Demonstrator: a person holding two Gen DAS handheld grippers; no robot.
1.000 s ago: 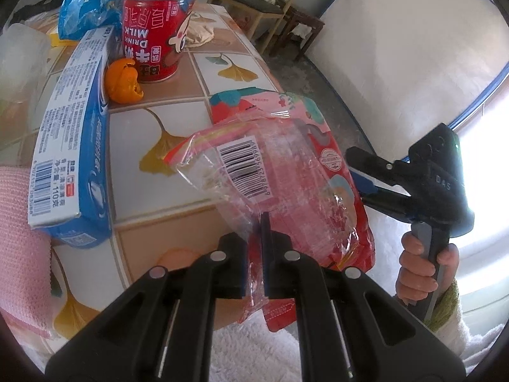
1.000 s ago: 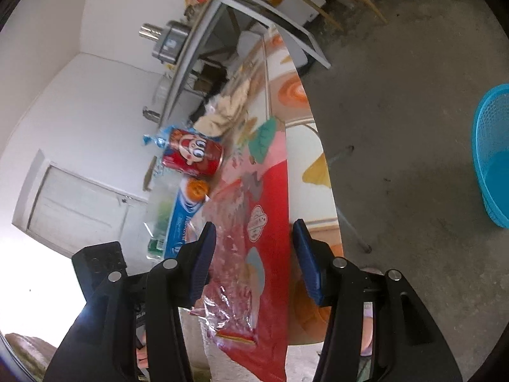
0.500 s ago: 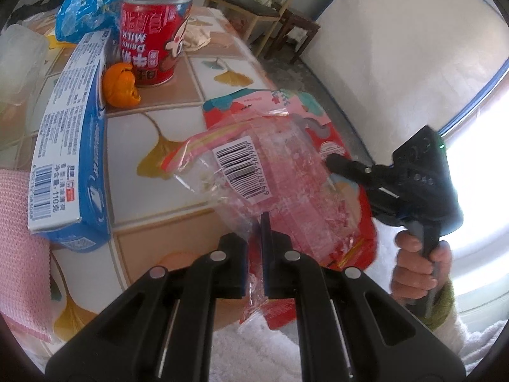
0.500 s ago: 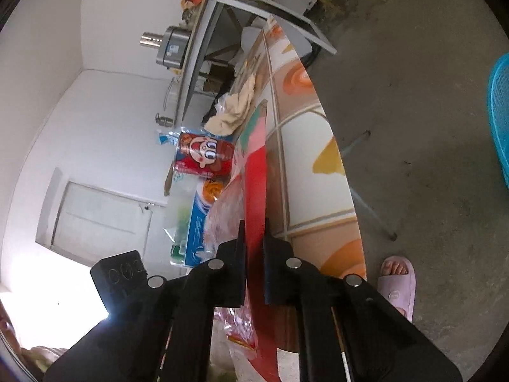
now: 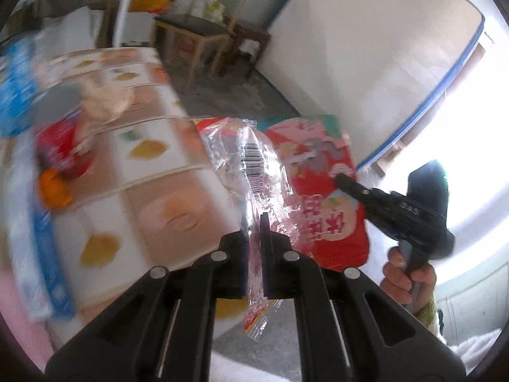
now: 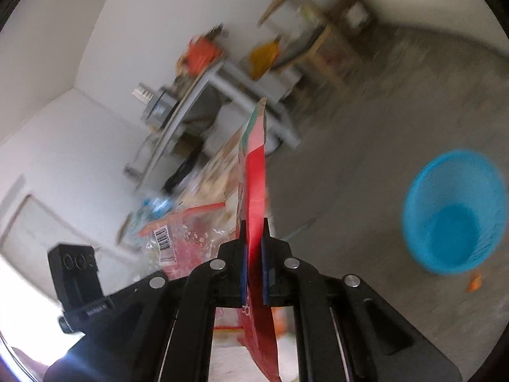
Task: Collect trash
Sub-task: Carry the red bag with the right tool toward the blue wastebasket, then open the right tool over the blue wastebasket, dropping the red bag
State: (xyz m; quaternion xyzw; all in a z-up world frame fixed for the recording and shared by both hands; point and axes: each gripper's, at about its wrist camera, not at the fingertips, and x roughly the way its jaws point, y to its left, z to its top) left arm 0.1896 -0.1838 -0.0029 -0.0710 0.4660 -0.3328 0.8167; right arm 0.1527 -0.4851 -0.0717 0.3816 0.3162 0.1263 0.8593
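Note:
My left gripper (image 5: 254,219) is shut on a clear crinkled plastic wrapper (image 5: 251,159) with a barcode, held off the table. My right gripper (image 6: 254,226) is shut on a flat red snack bag (image 6: 256,172), seen edge-on there. In the left wrist view the red bag (image 5: 321,184) shows its printed face, with the right gripper (image 5: 342,180) clamped on its right edge. The clear wrapper (image 6: 178,235) and the left gripper's body (image 6: 79,277) show at lower left in the right wrist view. A blue mesh waste basket (image 6: 455,213) stands on the floor to the right.
The tiled table (image 5: 171,197) is at left, blurred, with a red milk can (image 5: 63,146), an orange peel (image 5: 52,187), a blue-and-white box (image 5: 47,264) and a blue bag (image 5: 12,92). Chairs and a stool (image 5: 203,35) stand behind on the concrete floor (image 6: 381,146).
Both grippers have lifted their wrappers off the table and swung away from it. The blue basket has come further into the right wrist view. The right gripper shut on the red bag a second ago.

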